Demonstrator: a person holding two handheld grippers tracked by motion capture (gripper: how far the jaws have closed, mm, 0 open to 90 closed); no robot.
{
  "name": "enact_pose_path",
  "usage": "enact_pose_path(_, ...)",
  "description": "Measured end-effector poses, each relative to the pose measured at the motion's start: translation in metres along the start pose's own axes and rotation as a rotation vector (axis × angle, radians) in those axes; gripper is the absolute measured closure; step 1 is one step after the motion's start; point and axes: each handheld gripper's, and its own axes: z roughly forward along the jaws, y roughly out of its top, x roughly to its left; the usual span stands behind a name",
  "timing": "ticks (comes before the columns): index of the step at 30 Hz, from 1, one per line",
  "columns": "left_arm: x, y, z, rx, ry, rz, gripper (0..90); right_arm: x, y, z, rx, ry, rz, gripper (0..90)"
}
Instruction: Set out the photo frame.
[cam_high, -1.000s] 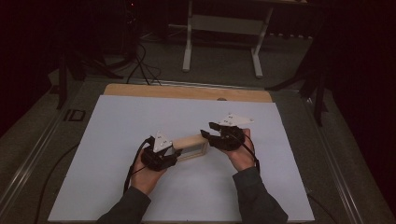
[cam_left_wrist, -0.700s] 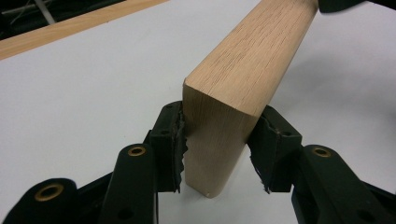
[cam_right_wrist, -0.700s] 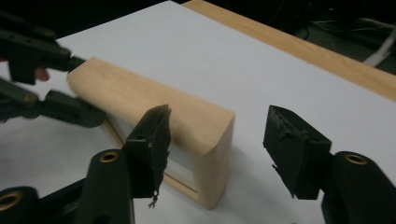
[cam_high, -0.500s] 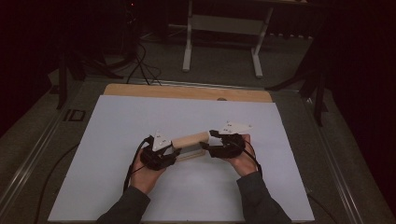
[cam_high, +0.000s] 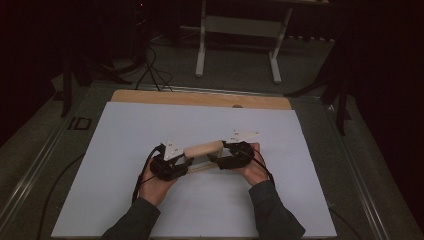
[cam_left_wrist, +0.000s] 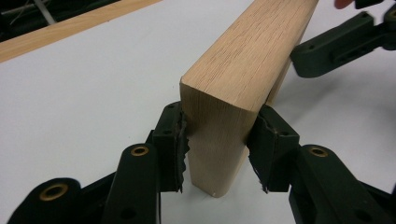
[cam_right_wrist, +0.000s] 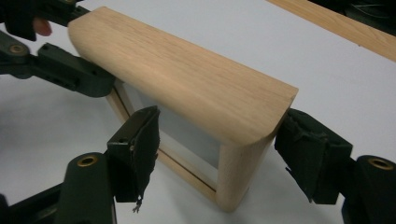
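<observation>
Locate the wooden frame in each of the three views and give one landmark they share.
High view: wooden frame at table centre, between both grippers.
Left gripper view: its end stands upright at centre, top rail running to upper right.
Right gripper view: top rail crosses the centre, post at lower right.
Shared landmark: the white table sheet.

- No word, label, brand or number can be read anywhere.
- The wooden block (cam_left_wrist: 243, 65) between the jaws bears only grain, no marking.

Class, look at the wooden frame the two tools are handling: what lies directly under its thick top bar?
Under the wooden frame top bar is an open gap showing white table cover, a thin lower rail and an end post; the far post is hidden.
</observation>
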Motion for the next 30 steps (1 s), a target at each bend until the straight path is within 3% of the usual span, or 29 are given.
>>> enact_pose_path(9, 0.006, 0.004, 0.004, 0.013, -0.005, 0.016, 58.1, 0.001, 0.004, 0.002, -0.013, -0.015, -0.021, 34.6)
enact_pose_path(19, 0.016, 0.01, 0.012, 0.011, -0.033, -0.021, 54.6, 0.0, 0.003, 0.0, -0.016, -0.052, 0.006, 40.3)
enact_pose_path(30, 0.025, 0.015, 0.02, 0.003, -0.049, -0.02, 51.3, 0.0, 0.003, -0.001, -0.021, -0.083, 0.048, 45.1)
